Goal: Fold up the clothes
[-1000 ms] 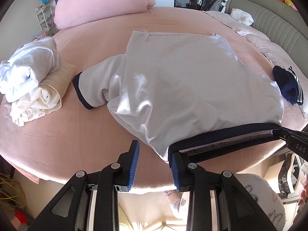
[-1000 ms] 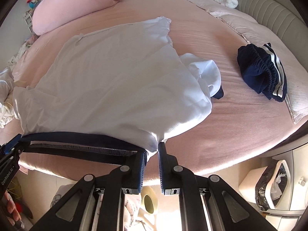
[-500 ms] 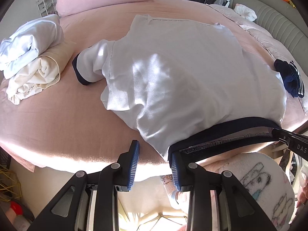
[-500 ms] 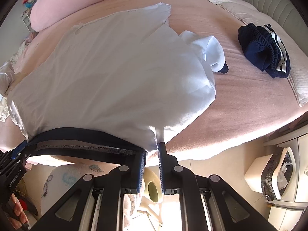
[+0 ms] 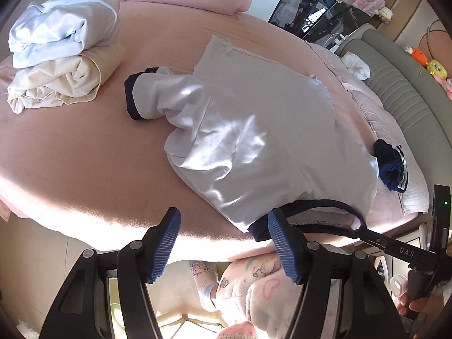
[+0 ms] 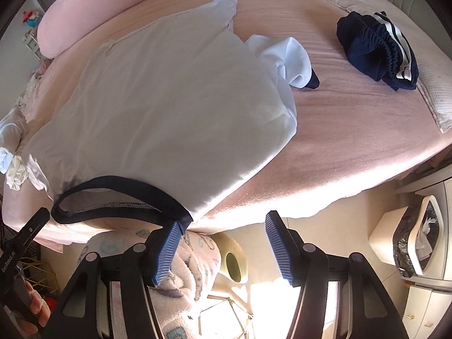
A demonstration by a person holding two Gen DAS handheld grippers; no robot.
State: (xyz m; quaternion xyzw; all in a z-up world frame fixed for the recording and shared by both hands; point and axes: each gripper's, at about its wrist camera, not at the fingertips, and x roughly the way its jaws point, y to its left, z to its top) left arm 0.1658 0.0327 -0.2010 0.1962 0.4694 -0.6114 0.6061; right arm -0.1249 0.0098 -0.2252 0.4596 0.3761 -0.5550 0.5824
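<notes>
A white shirt (image 5: 262,141) with a navy hem (image 6: 124,189) is spread on the pink bed (image 5: 70,152), its hem at the bed's near edge. The left gripper (image 5: 223,243) is spread, its jaws having just been opening; the hem lies against the right pad only. The right gripper (image 6: 223,248) is likewise spread after just opening, the hem touching its left pad, unpinched. Beside the shirt, navy shorts (image 6: 378,50) and folded clothes (image 5: 62,50) are seen. A bin (image 6: 415,243) lined with a bag is seen by the bed.
</notes>
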